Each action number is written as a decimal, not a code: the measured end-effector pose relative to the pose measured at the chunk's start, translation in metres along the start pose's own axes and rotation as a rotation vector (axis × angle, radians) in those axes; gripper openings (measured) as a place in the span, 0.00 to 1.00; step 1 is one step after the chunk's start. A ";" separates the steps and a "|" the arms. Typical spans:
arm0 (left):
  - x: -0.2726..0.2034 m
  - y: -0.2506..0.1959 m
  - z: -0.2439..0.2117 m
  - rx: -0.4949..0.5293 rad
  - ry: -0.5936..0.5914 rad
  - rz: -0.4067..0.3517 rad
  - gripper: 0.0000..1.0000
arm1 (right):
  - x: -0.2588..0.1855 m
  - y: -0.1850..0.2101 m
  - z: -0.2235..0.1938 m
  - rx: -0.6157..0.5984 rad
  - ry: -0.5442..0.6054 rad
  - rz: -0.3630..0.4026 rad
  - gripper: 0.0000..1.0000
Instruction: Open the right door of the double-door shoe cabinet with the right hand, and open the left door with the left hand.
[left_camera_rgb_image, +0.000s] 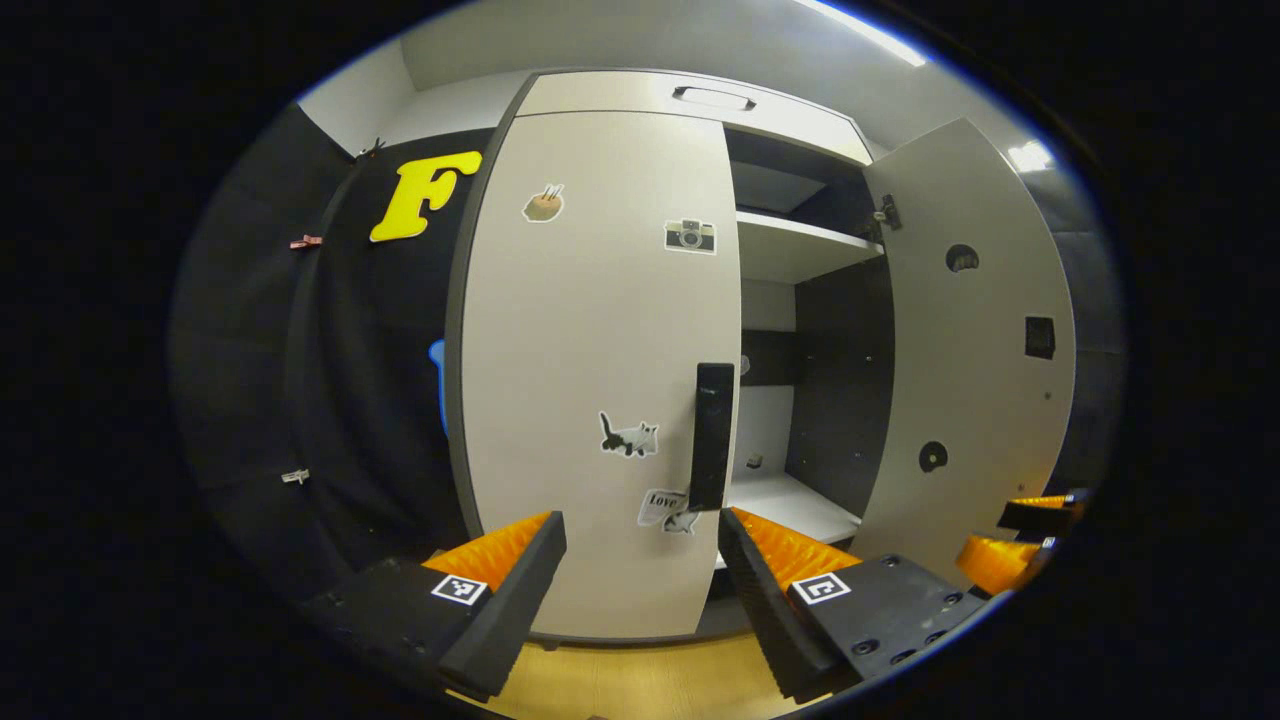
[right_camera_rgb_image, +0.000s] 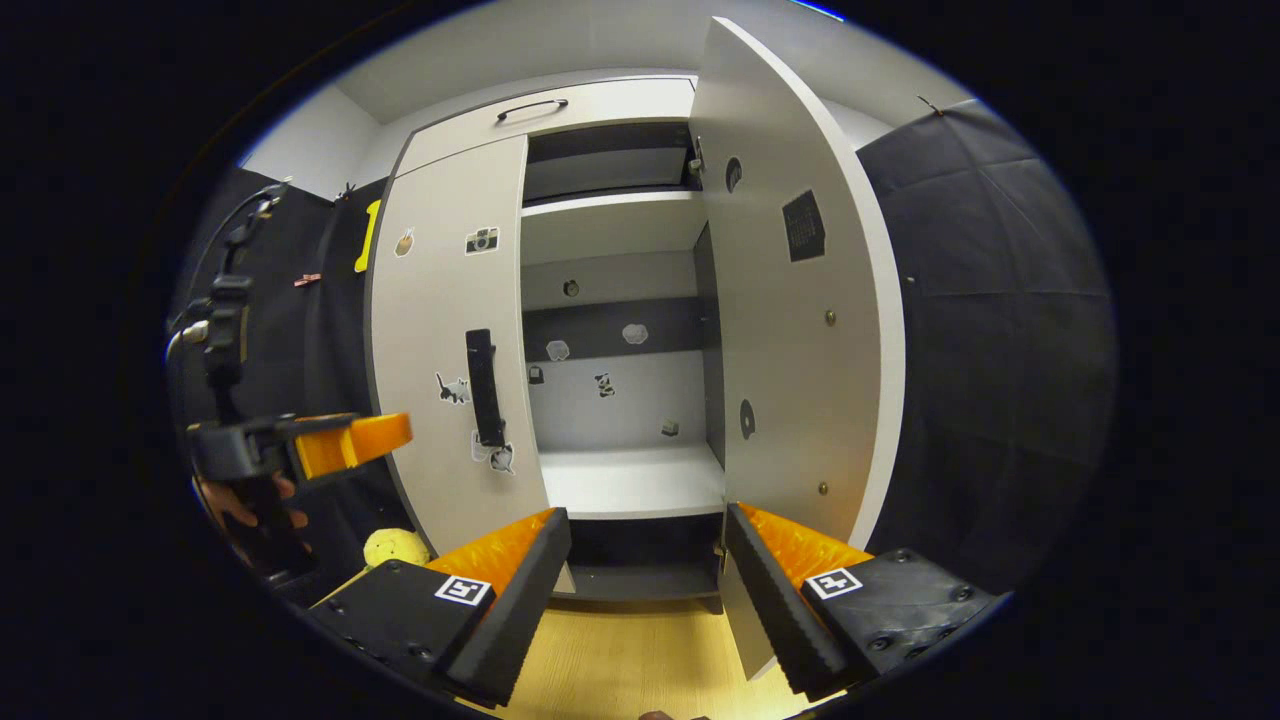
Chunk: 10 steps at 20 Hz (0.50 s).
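The shoe cabinet (right_camera_rgb_image: 560, 300) stood ahead of me, its right door (right_camera_rgb_image: 800, 330) swung wide, its left door (left_camera_rgb_image: 600, 380) closed. A yellow ball (right_camera_rgb_image: 396, 547) lay on the floor by the cabinet's left foot. My left tongs (left_camera_rgb_image: 640, 560) gaped empty just before the left door's dark handle (left_camera_rgb_image: 711, 435); my right tongs (right_camera_rgb_image: 645, 570), likewise wide, hung beside the open door's edge.

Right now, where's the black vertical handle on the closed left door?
Black vertical handle sits at the closed left door's right edge, just above the open left gripper, beside the cat sticker.
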<state>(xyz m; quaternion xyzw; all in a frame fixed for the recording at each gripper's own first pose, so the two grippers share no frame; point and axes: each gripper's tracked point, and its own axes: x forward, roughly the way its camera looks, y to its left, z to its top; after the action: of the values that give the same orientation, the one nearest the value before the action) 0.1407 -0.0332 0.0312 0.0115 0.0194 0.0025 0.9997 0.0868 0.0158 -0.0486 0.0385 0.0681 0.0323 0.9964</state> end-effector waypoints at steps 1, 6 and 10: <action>0.011 -0.005 0.006 -0.001 -0.003 0.002 0.95 | -0.001 0.000 -0.004 0.002 0.005 0.008 0.98; 0.063 -0.028 0.019 0.015 0.003 -0.006 0.92 | -0.008 0.001 -0.020 -0.010 0.029 0.066 0.98; 0.093 -0.039 0.019 0.041 0.020 0.014 0.81 | -0.010 -0.002 -0.023 -0.013 0.035 0.108 0.98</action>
<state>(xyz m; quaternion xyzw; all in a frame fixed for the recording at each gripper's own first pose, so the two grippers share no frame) 0.2346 -0.0724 0.0461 0.0320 0.0295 0.0094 0.9990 0.0740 0.0147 -0.0702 0.0349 0.0830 0.0872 0.9921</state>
